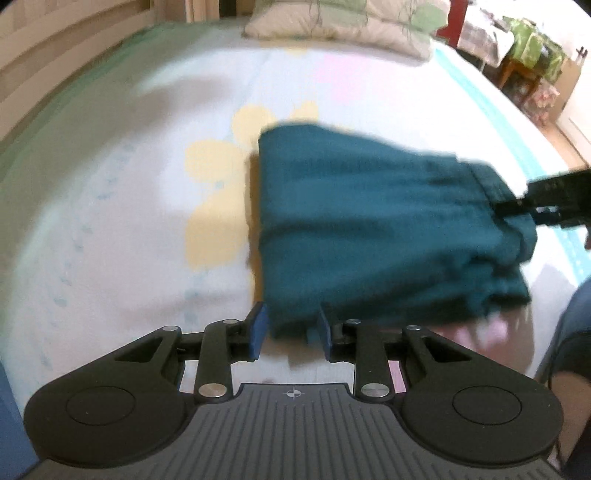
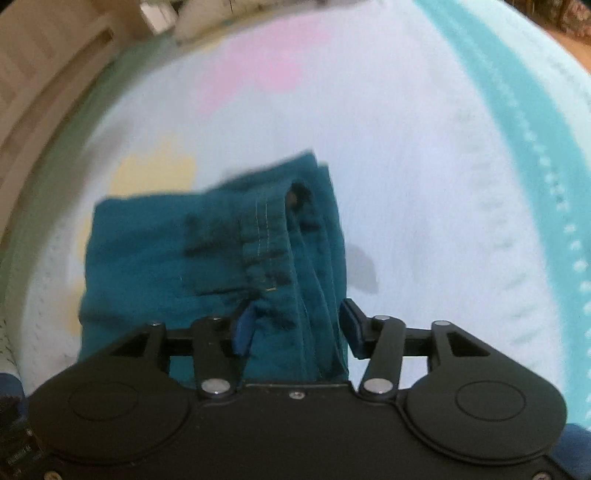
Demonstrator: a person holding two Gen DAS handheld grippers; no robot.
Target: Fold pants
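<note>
The teal pants (image 1: pixel 373 221) lie folded into a thick bundle on the bed. My left gripper (image 1: pixel 290 330) is at the bundle's near left corner, its blue pads on either side of the cloth edge with a gap between them. In the right wrist view the pants (image 2: pixel 177 254) show their waistband and stacked layers. My right gripper (image 2: pixel 297 326) straddles the folded edge, with layers of cloth running between its pads. It also shows in the left wrist view (image 1: pixel 554 201) at the bundle's right end.
The bed sheet (image 1: pixel 110 221) is white with yellow and pink flower prints and a teal border (image 2: pixel 524 129). A pillow (image 1: pixel 347 26) lies at the head of the bed. Wooden furniture (image 1: pixel 532 66) stands beyond the right side.
</note>
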